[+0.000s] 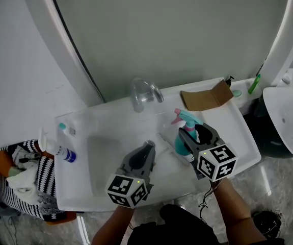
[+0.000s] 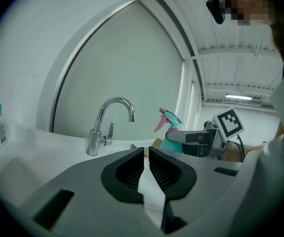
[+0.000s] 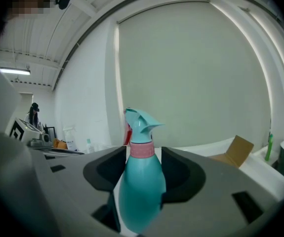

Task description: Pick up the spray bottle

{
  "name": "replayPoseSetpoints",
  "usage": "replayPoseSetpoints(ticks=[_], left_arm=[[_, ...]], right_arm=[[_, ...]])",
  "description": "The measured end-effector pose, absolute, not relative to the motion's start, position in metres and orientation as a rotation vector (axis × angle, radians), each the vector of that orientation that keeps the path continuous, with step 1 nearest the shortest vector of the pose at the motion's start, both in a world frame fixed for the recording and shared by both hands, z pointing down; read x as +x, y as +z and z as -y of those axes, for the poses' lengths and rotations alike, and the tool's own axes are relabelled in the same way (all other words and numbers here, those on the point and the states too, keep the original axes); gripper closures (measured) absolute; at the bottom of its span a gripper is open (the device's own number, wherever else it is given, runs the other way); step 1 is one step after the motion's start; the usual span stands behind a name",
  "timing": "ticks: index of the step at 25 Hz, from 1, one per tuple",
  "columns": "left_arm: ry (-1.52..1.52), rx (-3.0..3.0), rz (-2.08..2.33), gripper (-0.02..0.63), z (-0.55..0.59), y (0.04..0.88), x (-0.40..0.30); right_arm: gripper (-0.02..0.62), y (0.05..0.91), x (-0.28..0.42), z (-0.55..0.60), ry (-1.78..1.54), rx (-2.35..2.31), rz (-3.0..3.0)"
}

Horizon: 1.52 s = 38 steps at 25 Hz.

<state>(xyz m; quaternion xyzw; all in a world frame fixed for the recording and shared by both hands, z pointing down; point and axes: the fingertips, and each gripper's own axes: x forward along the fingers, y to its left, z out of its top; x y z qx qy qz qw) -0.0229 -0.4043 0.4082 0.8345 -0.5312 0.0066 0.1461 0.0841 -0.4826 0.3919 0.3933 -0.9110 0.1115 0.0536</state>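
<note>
Your right gripper (image 1: 200,137) grips the spray bottle (image 3: 142,181). Its jaws stand wide apart, with one pad pressed on each side of the teal body just below the pink collar. The bottle stands upright between these jaws; its head rises above the pads, with the nozzle towards their right and the pink trigger towards their left. Whether its base is clear of the washbasin (image 1: 110,119) cannot be told. Beyond these jaws and well to their right lies a folded piece of cardboard (image 3: 236,151).

Your left gripper (image 1: 149,147) has its jaws closed to a thin slit, with nothing between them. Ahead of these jaws and a little to their left stands the faucet (image 2: 109,125). Ahead and to their right is the bottle in the right gripper. Far to their left stands a small bottle with a teal cap (image 2: 0,127)
</note>
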Motion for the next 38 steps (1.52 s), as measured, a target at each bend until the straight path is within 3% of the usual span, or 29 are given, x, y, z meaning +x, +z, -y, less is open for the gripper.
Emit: replayPoseSetpoints(ticks=[38], left_arm=[[-0.045,2.485,1.484,0.578,0.153,0.381,-0.113]], right_arm=[[0.379,0.364,-0.004,0.206,0.378,1.173,2.852]])
